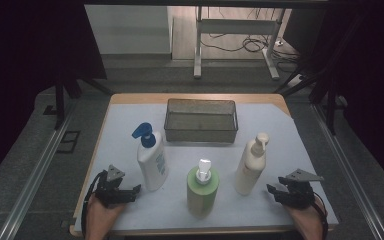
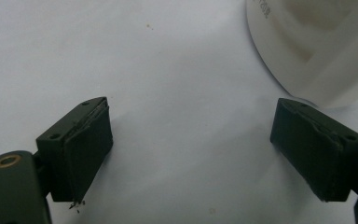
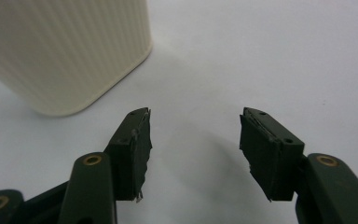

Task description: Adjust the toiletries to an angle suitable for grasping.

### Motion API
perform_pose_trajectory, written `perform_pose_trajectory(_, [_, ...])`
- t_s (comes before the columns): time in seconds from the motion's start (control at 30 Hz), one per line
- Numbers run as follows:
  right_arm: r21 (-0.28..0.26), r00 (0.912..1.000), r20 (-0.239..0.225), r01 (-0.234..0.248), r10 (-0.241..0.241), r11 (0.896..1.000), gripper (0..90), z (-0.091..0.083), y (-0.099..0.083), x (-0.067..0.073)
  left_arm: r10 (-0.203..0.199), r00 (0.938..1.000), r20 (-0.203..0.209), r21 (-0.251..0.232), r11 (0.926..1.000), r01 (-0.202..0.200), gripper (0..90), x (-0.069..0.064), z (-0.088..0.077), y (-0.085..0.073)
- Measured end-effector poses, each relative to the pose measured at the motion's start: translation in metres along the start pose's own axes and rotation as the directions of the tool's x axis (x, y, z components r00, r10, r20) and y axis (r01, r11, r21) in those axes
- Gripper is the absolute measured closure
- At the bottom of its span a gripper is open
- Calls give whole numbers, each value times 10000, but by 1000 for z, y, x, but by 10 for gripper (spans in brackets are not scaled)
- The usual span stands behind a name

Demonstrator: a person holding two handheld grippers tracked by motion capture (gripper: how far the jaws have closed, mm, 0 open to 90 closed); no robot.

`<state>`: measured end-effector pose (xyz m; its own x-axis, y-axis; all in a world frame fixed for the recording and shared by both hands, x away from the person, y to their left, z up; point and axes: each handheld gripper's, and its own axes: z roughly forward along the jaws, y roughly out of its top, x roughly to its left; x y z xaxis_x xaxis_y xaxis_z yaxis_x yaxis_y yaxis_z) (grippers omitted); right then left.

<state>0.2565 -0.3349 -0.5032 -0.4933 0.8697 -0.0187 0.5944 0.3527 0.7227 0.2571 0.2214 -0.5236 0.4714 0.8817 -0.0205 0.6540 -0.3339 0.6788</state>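
Note:
Three pump bottles stand upright on the white table cover (image 1: pixel 280 125). A white bottle with a blue pump (image 1: pixel 151 159) is at the left, a green bottle with a white pump (image 1: pixel 202 189) in the middle front, and a cream ribbed bottle (image 1: pixel 251 167) at the right. My left gripper (image 1: pixel 130 192) rests open at the front left, just left of the white bottle, whose base (image 2: pixel 317 42) fills the upper right of the left gripper view. My right gripper (image 1: pixel 274 191) rests open at the front right, beside the cream bottle (image 3: pixel 65 51). Nothing sits between either pair of jaws.
A dark wire-mesh basket (image 1: pixel 201 120) sits at the back middle of the table. Metal rails (image 1: pixel 40 165) run along both sides of the table. A white desk frame (image 1: pixel 235 40) and cables lie on the floor beyond.

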Motion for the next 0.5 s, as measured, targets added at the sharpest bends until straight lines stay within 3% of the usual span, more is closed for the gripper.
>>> perform_pose_trajectory(0.23, [-12, 9995, -288, -122, 121, 9999, 494, -4, 1, 5, -1, 10000, -2, -3, 10000, 1, 124, 0, 0, 0])
perform_pose_trajectory(0.5, [-345, 9934, -1132, -243, 202, 9991, 598, -10, 3, 16, -1, 10000, -1, -4, 10000, 1, 124, 0, 0, 0])
